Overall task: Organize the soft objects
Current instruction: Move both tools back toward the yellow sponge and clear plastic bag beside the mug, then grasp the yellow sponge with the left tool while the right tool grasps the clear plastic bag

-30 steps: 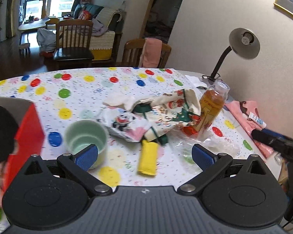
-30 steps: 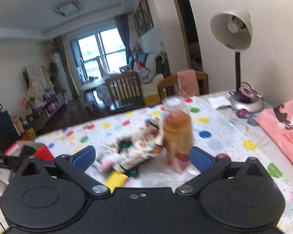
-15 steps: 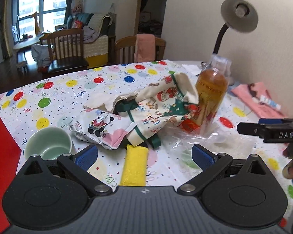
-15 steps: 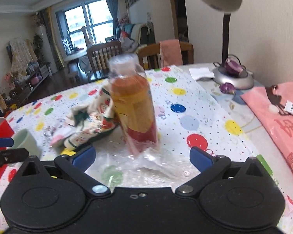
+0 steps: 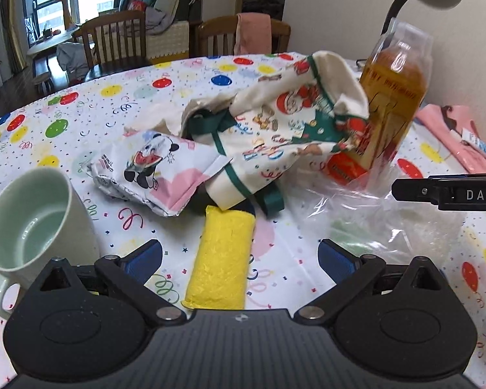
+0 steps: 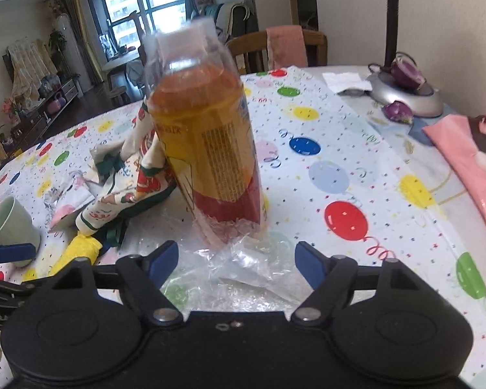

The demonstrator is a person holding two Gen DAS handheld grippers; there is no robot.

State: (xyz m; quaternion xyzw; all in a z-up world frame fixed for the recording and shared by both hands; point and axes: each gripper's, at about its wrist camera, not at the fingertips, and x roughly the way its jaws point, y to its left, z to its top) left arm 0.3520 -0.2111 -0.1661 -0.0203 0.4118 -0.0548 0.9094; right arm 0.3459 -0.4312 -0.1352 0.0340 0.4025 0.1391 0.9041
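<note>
the soft yellow sponge block (image 5: 222, 259) lies flat on the spotty surface (image 5: 90, 120), right between the spread blue tips of the left gripper (image 5: 239, 256), ready for picking. the right gripper (image 6: 236, 261), tips closing in but empty, faces the clear plastic bag (image 6: 243, 259) holding an orange drink bottle (image 6: 207, 142).

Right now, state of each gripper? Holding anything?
Left gripper: open, holding nothing; the yellow sponge lies between its fingers, untouched.
Right gripper: open, fingers just been closing, only crinkled clear plastic between them, not gripped.
</note>
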